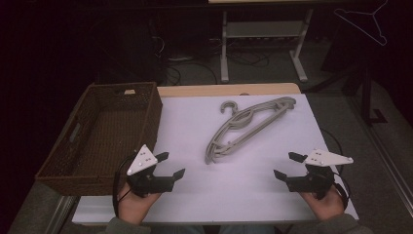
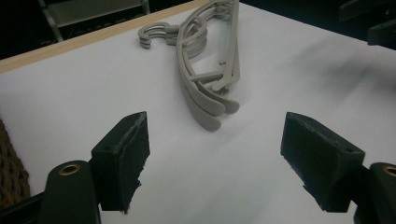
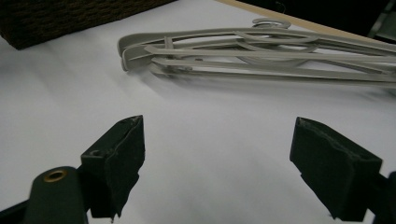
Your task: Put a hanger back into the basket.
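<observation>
A stack of grey plastic hangers (image 1: 243, 126) lies in the middle of the white table top (image 1: 204, 195), hooks toward the far edge. In the left gripper view the hangers (image 2: 205, 70) lie ahead of the jaws, ends nearest. In the right gripper view the hangers (image 3: 261, 58) stretch across the upper part. My left gripper (image 1: 173, 165) is held low near the table's front left, open and empty. My right gripper (image 1: 286, 165) is at the front right, also open with nothing between its jaws. Both point inward toward the hangers.
A dark woven basket (image 1: 78, 161), empty inside, stands on the left part of the table beside my left gripper. The basket (image 3: 56, 18) corner appears far off in the right gripper view. A wire hanger (image 1: 365, 22) hangs at the far right. Table legs and cables are beyond.
</observation>
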Motion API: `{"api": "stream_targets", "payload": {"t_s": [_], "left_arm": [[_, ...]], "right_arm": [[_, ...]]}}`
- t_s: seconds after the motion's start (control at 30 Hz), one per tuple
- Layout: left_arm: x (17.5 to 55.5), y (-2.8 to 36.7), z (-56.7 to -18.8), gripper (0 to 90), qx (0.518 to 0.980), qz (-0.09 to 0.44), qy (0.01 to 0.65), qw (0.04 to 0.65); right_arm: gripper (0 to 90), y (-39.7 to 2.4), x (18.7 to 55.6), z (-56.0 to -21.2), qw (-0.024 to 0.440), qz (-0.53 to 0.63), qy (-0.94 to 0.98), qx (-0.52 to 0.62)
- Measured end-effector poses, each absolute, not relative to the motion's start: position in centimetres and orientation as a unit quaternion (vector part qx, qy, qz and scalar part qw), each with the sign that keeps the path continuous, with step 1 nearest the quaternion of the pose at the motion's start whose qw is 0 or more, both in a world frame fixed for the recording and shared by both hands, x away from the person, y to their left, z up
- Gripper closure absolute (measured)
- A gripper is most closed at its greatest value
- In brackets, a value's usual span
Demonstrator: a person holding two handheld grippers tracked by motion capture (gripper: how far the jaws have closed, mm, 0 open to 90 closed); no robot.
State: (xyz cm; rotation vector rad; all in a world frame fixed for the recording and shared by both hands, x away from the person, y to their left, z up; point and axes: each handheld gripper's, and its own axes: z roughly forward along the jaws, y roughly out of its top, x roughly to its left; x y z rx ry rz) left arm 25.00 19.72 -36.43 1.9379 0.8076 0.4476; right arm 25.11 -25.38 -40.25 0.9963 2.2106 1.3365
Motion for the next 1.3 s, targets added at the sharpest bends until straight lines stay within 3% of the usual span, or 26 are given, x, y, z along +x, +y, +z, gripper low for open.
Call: {"api": "stream_targets", "payload": {"t_s": [0.9,1.03,1.3], "left_arm": [[36.2,10.8,-34.3,29.1,0.826,0.144,0.342,0.424],[37.5,10.1,-34.5,29.9,0.831,0.148,0.350,0.406],[41.2,8.6,-36.1,35.3,0.829,0.106,0.388,0.388]], "right_arm": [[17.4,-25.3,25.7,-40.8,0.167,0.477,0.785,0.357],[17.5,-25.3,25.7,-40.8,0.166,0.479,0.785,0.357],[18.0,-25.2,25.8,-40.8,0.163,0.482,0.785,0.353]]}}
